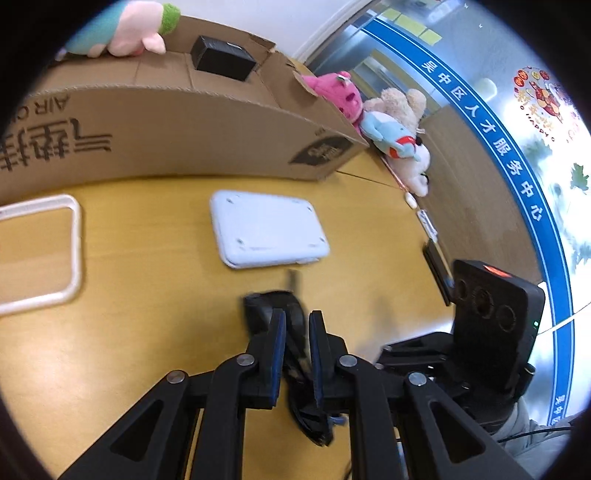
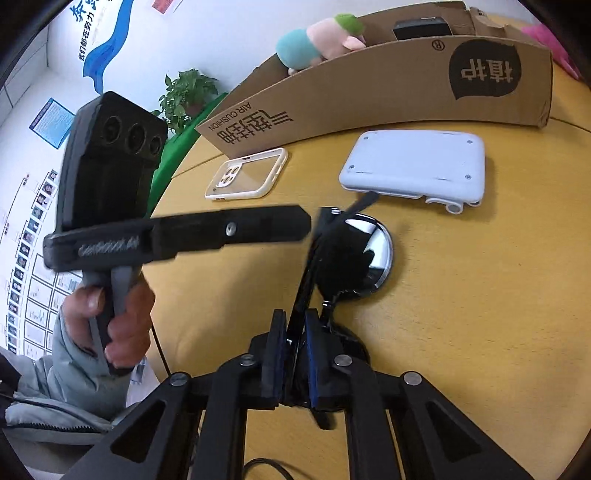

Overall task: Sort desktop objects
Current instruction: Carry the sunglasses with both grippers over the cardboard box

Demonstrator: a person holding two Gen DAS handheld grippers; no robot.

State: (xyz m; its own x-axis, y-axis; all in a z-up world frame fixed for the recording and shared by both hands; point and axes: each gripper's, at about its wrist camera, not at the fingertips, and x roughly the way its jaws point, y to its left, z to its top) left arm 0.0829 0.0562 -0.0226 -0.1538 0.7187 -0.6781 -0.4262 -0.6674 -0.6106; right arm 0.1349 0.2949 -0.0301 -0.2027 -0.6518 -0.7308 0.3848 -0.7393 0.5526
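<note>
Black sunglasses [image 2: 343, 251] with mirrored lenses are held above the yellow table [image 2: 461, 332]. My right gripper [image 2: 295, 325] is shut on one temple arm of the sunglasses. My left gripper [image 1: 297, 321] is shut on the other part of the sunglasses [image 1: 273, 306], and its fingers [image 2: 258, 225] reach in from the left in the right wrist view. A pale blue flat device [image 1: 266, 229] lies face down ahead, also in the right wrist view [image 2: 417, 162]. A clear phone case with a white rim [image 2: 247, 173] lies to the left, and its rim [image 1: 75, 236] shows in the left wrist view.
A long cardboard box [image 1: 166, 125] stands at the table's back, holding a black box [image 1: 221, 57] and a plush toy [image 1: 125, 29]. More plush toys [image 1: 391, 125] lie at the right end. A green plant [image 2: 188, 92] stands beyond the table.
</note>
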